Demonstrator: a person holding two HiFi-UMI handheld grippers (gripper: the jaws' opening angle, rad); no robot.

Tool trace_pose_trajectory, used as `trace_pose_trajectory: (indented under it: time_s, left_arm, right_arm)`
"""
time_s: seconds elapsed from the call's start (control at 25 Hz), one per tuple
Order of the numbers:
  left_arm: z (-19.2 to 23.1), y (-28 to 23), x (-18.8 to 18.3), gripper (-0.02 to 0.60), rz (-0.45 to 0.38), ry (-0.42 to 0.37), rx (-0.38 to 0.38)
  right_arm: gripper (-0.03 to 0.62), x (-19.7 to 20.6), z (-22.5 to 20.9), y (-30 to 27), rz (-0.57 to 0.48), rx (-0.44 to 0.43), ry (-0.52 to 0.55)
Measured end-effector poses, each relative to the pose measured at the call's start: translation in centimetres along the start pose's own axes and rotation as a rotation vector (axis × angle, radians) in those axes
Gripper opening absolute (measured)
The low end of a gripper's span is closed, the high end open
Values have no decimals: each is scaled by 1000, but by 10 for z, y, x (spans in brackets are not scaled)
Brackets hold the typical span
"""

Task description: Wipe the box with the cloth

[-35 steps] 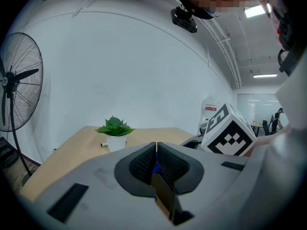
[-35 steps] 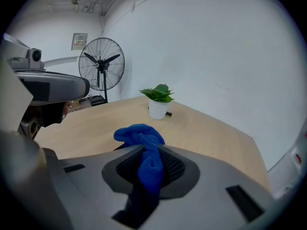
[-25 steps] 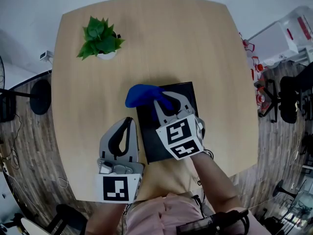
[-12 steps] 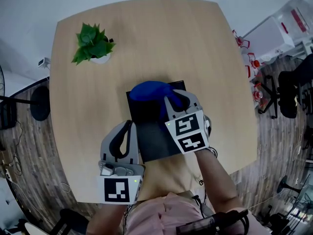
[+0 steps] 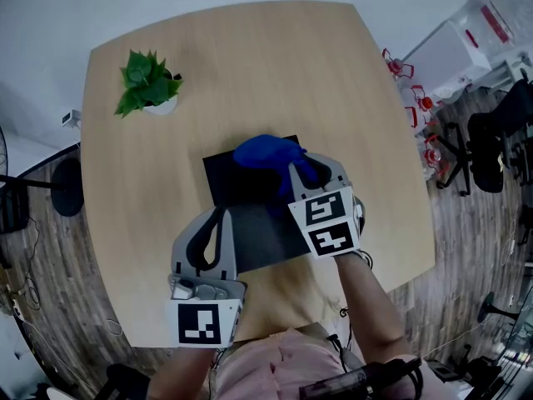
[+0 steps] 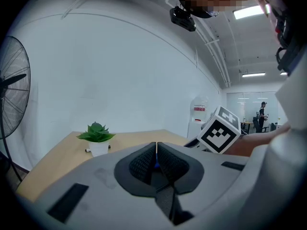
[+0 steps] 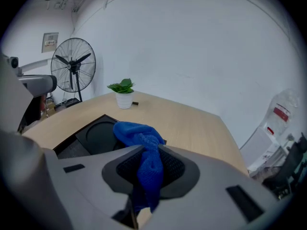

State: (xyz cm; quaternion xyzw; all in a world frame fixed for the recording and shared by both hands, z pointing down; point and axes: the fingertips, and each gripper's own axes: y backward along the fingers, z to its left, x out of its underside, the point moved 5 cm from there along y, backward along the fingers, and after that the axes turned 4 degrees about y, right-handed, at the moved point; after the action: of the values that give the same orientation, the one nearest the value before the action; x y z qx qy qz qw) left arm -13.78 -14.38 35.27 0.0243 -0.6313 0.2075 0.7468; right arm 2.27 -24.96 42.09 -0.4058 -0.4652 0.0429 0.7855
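Sliding right along the black box's (image 5: 250, 227) far edge, the blue cloth (image 5: 268, 152) now sits at mid-frame, pinched tight in the right gripper (image 5: 304, 173). Lower left of it, the left gripper (image 5: 215, 222) rests by the box's near-left edge, jaws pressed together on nothing.

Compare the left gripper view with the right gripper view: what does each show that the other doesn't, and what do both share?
Left gripper view only: the left gripper, jaws together, the other gripper's marker cube and a distant person. Right gripper view only: the right gripper shut on the blue cloth, over the black box. Both: the potted plant, the standing fan and the wooden table.
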Motion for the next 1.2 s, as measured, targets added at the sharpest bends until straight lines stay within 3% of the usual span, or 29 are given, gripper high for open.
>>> trace_pose_trajectory:
  time_s: [0.16, 0.36, 0.76, 1.08, 1.2]
  left_arm:
    - [-12, 9, -1, 15, -23, -13, 2]
    - [-31, 33, -5, 15, -55, -19, -25]
    - [-34, 95, -14, 15, -107, -19, -144]
    - [-16, 119, -10, 15, -103, 1, -220]
    - [-7, 119, -9, 15, -138, -27, -227]
  right_arm:
    - [69, 0, -11, 27, -49, 47, -21]
    - [69, -13, -9, 63, -144, 41, -6]
    - [69, -59, 37, 99, -297, -69, 66]
    - [69, -76, 85, 89, -329, -178, 110]
    - [69, -74, 97, 76, -317, -206, 113]
